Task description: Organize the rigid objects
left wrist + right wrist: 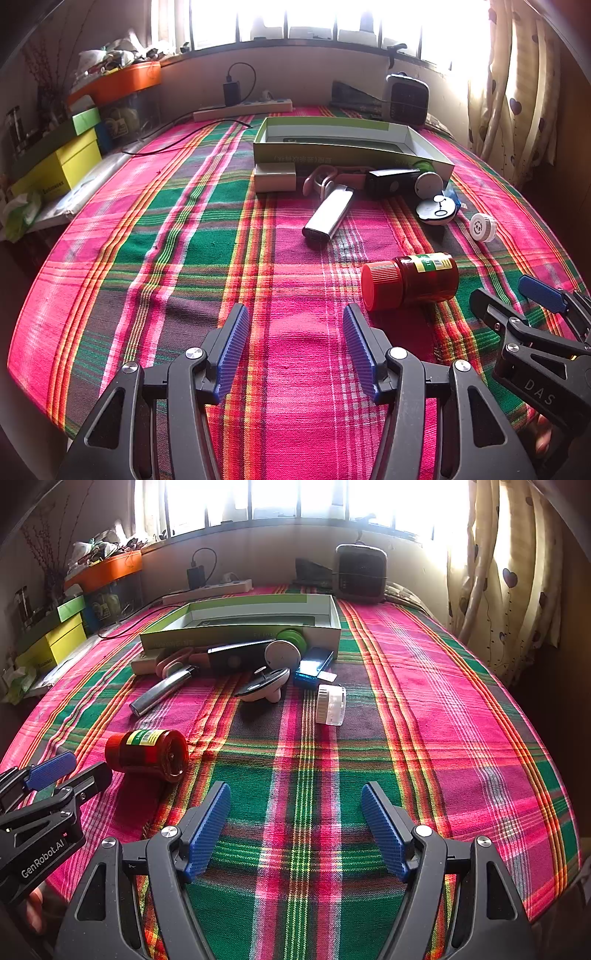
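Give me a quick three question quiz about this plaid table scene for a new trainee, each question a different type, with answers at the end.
1. True or false: the red-capped jar stands upright.
2. Multiple choice: the open green and white box holds A) the silver lighter, B) the jar, C) none of the loose items.
3. Fill in: both the left gripper and right gripper are ____ and holding nothing.

Key
1. False; it lies on its side on the plaid cloth.
2. C; the silver lighter and the other small items lie outside, in front of the box.
3. Open.
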{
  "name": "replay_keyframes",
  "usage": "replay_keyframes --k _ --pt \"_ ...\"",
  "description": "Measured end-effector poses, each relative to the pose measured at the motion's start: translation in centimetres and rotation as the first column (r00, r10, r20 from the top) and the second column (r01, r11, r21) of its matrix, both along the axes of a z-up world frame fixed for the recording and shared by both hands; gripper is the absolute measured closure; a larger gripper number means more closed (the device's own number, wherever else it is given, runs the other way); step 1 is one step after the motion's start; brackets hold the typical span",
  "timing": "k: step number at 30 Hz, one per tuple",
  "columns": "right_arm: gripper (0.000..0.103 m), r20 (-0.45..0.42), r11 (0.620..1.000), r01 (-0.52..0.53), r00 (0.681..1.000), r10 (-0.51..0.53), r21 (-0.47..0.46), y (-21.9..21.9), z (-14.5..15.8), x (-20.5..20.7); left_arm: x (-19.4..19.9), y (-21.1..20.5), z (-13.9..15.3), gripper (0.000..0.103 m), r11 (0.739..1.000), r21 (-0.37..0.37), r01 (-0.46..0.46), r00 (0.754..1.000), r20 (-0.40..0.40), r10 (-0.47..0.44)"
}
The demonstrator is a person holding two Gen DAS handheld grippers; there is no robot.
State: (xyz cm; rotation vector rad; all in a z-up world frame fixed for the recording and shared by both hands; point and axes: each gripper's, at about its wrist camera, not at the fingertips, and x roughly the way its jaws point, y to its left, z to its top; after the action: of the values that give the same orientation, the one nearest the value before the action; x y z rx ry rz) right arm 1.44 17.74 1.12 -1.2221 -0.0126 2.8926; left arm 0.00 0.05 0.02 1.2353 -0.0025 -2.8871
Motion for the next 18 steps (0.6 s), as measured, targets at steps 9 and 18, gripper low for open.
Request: replay_keyframes --k 9,18 --pt "0.030 0.003 1.000 -0.031 1.000 0.031 -0.006 0.3 0.1 0.0 0.3 -0.1 0.3 0.051 0.999 0.012 0.036 0.999 0.008 -0.037" --pt "0.030 0.006 0.996 -0.072 0.997 0.072 -0.059 1.8 0.6 -0.5 0.0 -1.5 0.7 0.051 0.985 0.101 0.140 0.989 0.022 -0.143"
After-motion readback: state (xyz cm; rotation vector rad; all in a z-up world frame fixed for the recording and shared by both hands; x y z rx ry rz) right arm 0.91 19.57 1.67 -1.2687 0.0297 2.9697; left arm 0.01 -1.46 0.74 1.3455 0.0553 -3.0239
